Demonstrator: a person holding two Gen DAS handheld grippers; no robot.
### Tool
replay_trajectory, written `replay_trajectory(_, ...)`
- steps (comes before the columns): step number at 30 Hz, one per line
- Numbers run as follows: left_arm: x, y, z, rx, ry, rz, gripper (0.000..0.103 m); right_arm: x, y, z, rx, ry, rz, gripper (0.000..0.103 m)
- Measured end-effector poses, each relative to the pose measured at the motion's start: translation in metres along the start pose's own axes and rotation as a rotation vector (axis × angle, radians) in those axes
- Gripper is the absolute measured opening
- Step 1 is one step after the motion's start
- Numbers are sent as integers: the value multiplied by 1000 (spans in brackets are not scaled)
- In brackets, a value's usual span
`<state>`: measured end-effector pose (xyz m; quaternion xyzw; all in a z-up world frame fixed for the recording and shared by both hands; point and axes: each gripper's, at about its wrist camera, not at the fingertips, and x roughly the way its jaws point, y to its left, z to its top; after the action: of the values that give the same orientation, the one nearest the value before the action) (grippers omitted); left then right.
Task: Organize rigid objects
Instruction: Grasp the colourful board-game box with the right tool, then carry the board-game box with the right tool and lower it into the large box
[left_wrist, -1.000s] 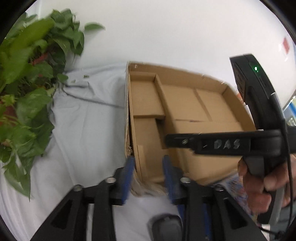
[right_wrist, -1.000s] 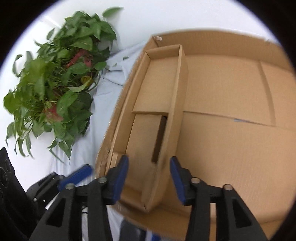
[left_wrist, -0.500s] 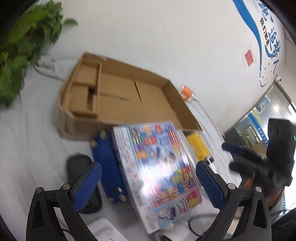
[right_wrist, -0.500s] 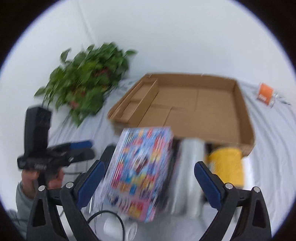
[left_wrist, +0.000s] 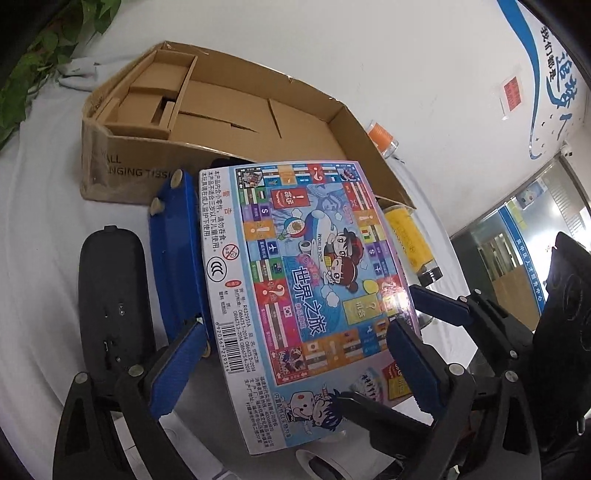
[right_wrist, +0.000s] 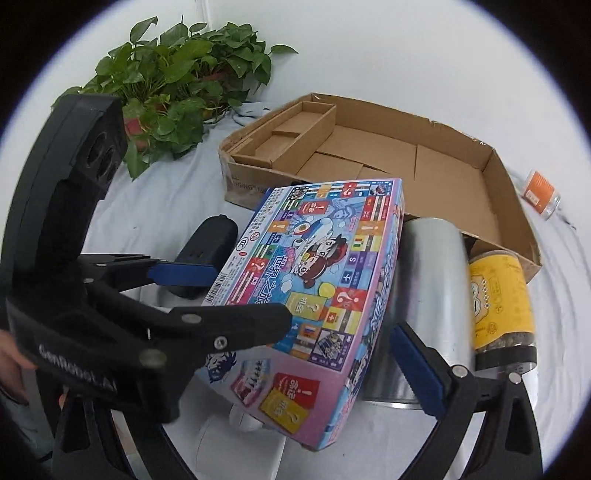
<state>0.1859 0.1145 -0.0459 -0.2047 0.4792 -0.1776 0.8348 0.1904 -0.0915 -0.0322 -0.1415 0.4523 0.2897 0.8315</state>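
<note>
A colourful board game box (left_wrist: 306, 280) (right_wrist: 314, 280) lies tilted on top of a blue flat object (left_wrist: 173, 251) and a silver cylinder (right_wrist: 432, 277), in front of an open cardboard box (left_wrist: 258, 122) (right_wrist: 461, 177). My left gripper (left_wrist: 295, 365) straddles the game box's near end. Its jaws are wide and closing, and the blue pads (left_wrist: 177, 365) do not clearly press on it. My right gripper (right_wrist: 295, 354) also straddles the game box from the right, open. Only its right finger (right_wrist: 417, 373) shows there, because the left gripper's black body hides the other one.
A black case (left_wrist: 110, 295) lies left of the blue object. A yellow-labelled jar (right_wrist: 498, 295) lies beside the cylinder. A small orange jar (right_wrist: 539, 192) sits on the white cloth further right. A leafy plant (right_wrist: 177, 81) stands at the back left. A white object (right_wrist: 240, 443) lies under the game box.
Both grippers have drawn back from the cardboard box's left wall and divider, and their jaws have gone from narrow to wide. They now sit closer over the game box.
</note>
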Motion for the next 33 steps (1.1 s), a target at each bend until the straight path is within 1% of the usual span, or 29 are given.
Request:
replay_trajectory(2,0,1,-2,3,-3,2,97,7,6,-2,-24,9,-16,94)
replay_trajectory(5,-2,-1,-7,3,-11,14,95,14,13,-7,-63,13,-75,93)
replay_trajectory(6,-3,-2,-10,1,-19,24,94,14,15,-8,-69,3,-85,93)
replay_trajectory(7,-4,-5,-11,6,-26,21,91,13,15,-9,-65,-1,-88,93)
replay_trajectory(8,-9,-9,-15,16,-39,23,90,12,15,-10,-60,-5,-94,93)
replay_trajectory(11,-20,-17,-24,32,-74,50,90,12,11,-15,-10,-12,-62,92)
replay_trajectory(15,-29,-25,-32,31,-104,59,90,7,7,-20,41,-35,-33,92)
replay_trajectory(17,-36,-34,-33,46,-135,80,90,3,4,-19,73,-64,-8,92)
replay_trajectory(20,-52,-45,-30,77,-187,106,90,-9,3,-13,91,-122,-1,92)
replay_trajectory(23,-67,-59,-16,118,-244,127,90,-19,1,0,101,-178,0,92)
replay_trajectory(27,-81,-73,12,164,-310,123,90,-35,-9,30,107,-254,-17,92)
replay_trajectory(30,-92,-85,45,210,-360,125,90,-44,-15,55,99,-299,-33,92)
replay_trajectory(33,-98,-92,79,249,-390,127,90,-51,-23,83,102,-347,-51,92)
